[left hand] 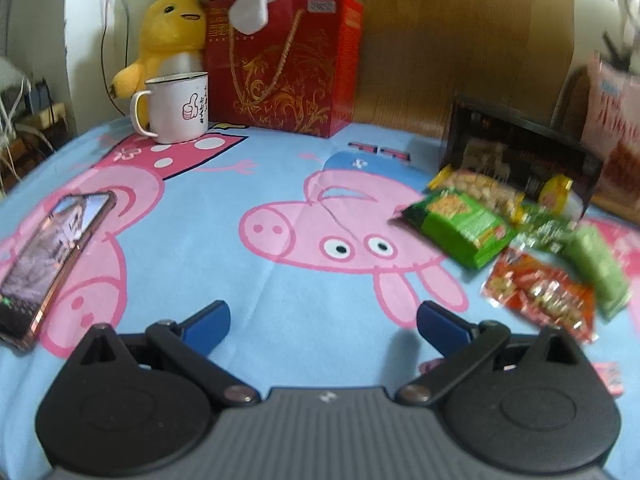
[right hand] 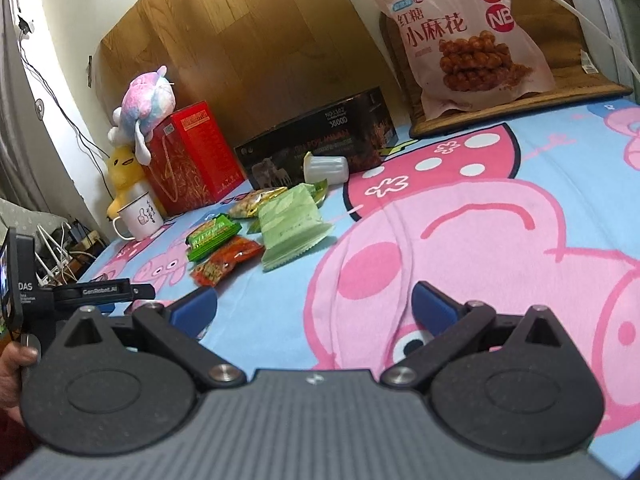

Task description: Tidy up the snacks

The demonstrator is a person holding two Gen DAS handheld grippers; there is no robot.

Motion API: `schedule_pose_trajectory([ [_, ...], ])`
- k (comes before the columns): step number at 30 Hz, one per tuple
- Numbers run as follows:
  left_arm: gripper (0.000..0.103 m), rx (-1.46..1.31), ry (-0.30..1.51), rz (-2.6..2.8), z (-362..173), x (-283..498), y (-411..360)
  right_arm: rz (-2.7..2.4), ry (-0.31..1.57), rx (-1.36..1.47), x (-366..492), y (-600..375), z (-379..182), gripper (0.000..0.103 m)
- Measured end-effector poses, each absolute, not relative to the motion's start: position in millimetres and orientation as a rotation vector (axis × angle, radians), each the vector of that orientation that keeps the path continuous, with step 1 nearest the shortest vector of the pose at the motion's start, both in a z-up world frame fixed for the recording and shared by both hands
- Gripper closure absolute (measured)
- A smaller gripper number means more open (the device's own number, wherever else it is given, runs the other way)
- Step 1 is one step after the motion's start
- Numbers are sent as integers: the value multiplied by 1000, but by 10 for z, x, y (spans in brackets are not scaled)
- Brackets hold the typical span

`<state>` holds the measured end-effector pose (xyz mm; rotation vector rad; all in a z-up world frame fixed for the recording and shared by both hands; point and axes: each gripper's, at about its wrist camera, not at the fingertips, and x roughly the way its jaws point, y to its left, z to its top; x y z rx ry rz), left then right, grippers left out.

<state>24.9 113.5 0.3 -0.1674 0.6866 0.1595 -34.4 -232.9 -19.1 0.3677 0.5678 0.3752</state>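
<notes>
snack packets [right hand: 256, 236] ahead-left of right gripper [right hand: 316, 312], jaws spread, empty

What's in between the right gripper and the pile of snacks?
Only bare cartoon pig cloth lies between the open right gripper and the snack packets, as the right wrist view shows.

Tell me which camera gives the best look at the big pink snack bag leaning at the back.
The right wrist view. There the pink snack bag stands whole and sharp, its printed characters and twisted-dough picture legible. The left wrist view catches only a blurred part of it at the right edge, cut off by the frame.
</notes>
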Motion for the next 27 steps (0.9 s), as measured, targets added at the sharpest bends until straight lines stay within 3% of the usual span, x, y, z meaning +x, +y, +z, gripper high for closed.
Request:
schedule_pose_trajectory([
  [10,3,-242,633,78,36,-24,1379,358,560,247,-369,-2092,-120,0],
  [15,21,-319,598,-54,117,-115,1490,496,566,110,-325,-1773,-74,15],
  [19,35,-385,610,-198,127,-84,1496,607,612,42,-256,-1527,-96,36],
  [24,47,-446,682,-294,17,14,1423,656,627,-18,-116,-1338,-105,42],
  [26,57,-444,689,-321,11,13,1335,674,654,-16,-50,-1290,-128,60],
  [27,59,-451,708,-349,-3,26,1280,683,666,-11,-31,-1279,-143,64],
])
